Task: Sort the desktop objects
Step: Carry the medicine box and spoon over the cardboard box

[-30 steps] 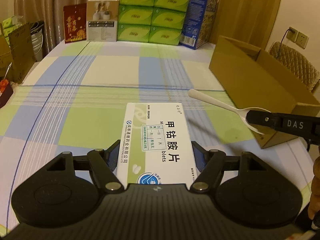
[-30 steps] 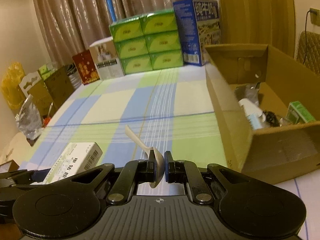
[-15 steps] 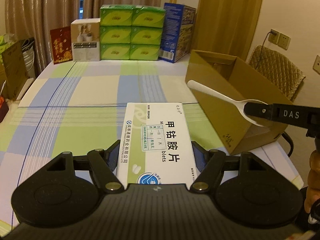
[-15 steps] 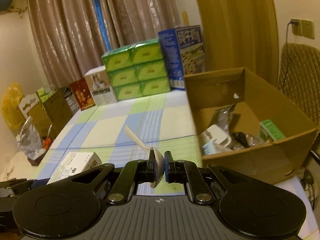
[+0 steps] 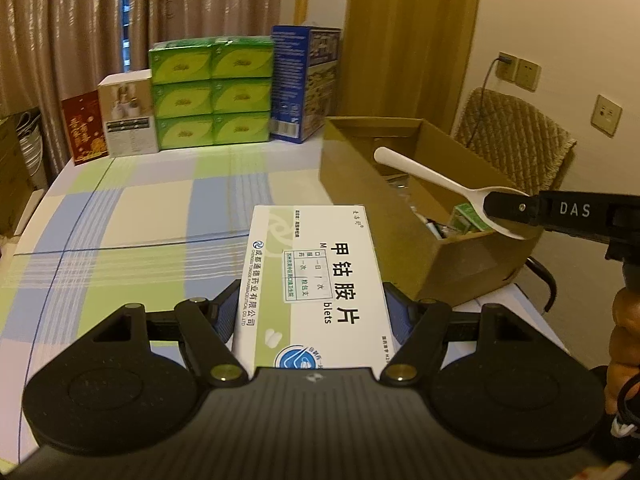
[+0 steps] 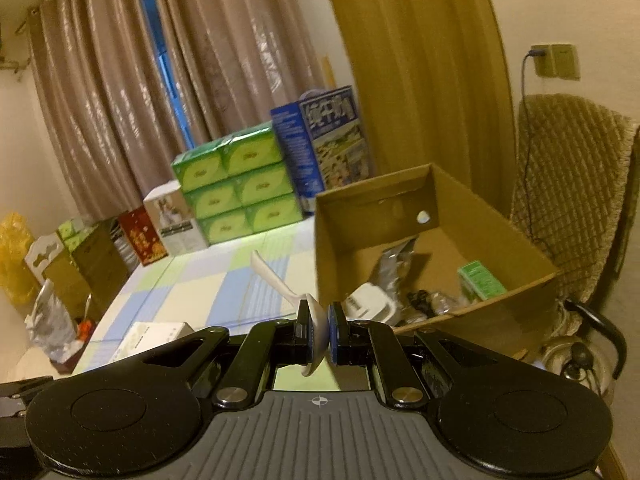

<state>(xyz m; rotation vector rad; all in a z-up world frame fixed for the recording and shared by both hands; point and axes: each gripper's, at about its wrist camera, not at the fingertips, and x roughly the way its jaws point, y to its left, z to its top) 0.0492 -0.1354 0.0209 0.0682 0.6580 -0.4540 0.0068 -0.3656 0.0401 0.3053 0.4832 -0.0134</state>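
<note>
Cardboard box (image 5: 472, 256) at table's (image 5: 120, 216) right edge, stacked tissue packs (image 5: 210, 92) along far edge, chair (image 5: 516, 140) behind box.

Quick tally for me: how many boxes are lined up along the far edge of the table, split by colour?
Green boxes: 6, stacked in two columns of three
Blue box: 1
White box: 1
Red box: 1
Total: 9

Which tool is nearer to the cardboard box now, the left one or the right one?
Right. The right tool holds the white spoon above the cardboard box, at its near corner. The left tool, gripping the medicine box, is beside it, over the table.
</note>
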